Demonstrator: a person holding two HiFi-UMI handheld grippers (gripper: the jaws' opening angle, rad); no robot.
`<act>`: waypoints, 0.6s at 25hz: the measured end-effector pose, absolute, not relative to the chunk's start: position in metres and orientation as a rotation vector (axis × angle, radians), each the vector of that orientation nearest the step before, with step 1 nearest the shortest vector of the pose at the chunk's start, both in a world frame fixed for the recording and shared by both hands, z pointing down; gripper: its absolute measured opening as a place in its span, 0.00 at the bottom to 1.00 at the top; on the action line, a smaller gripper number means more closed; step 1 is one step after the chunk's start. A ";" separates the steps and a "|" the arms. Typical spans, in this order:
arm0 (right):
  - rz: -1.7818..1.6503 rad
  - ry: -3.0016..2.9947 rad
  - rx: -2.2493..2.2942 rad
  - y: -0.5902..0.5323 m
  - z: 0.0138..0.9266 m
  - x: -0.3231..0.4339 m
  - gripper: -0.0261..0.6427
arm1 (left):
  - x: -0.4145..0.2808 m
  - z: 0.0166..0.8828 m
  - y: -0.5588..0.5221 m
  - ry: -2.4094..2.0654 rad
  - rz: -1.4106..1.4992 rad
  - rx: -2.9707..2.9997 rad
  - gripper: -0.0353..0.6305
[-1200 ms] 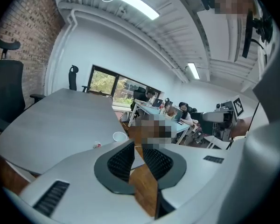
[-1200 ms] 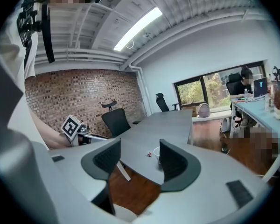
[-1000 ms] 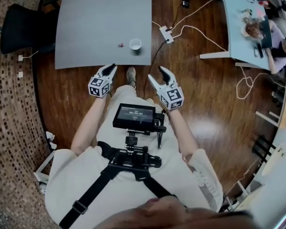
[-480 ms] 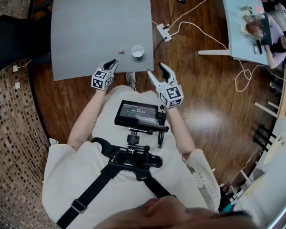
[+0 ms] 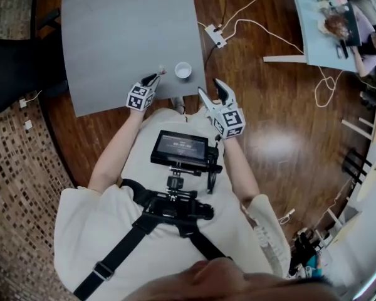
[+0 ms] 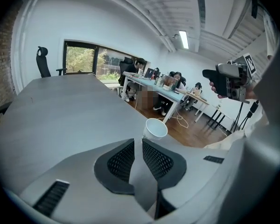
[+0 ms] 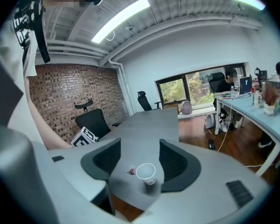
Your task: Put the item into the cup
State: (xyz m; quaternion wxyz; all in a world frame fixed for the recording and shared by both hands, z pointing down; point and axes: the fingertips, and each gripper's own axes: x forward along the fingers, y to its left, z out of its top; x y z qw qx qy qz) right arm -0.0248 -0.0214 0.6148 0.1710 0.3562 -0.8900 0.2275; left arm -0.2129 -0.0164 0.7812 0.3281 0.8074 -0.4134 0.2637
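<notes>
L tool hovers over smooth matte grey worktop, mesh-textured pads a narrow slit apart, nothing btwn. Just past its tip, tiny red item lies beside round white paper cup. R tool gapes wide, empty.

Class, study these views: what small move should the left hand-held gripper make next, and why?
Probably ease the left hand-held gripper slightly forward and down so its jaws straddle the small red item. Its tips hover just short of it with nothing between them, and the item lies on the grey table beside the white cup, not in it.
</notes>
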 end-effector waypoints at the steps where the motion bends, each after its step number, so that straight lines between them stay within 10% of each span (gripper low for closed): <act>1: 0.649 -2.527 1.018 -0.024 0.616 -0.025 0.45 | -0.214 0.784 -0.019 -1.074 0.709 2.115 0.13; 15: 0.689 -2.504 1.034 -0.054 0.631 -0.010 0.45 | -0.216 0.862 -0.025 -0.956 1.043 2.032 0.16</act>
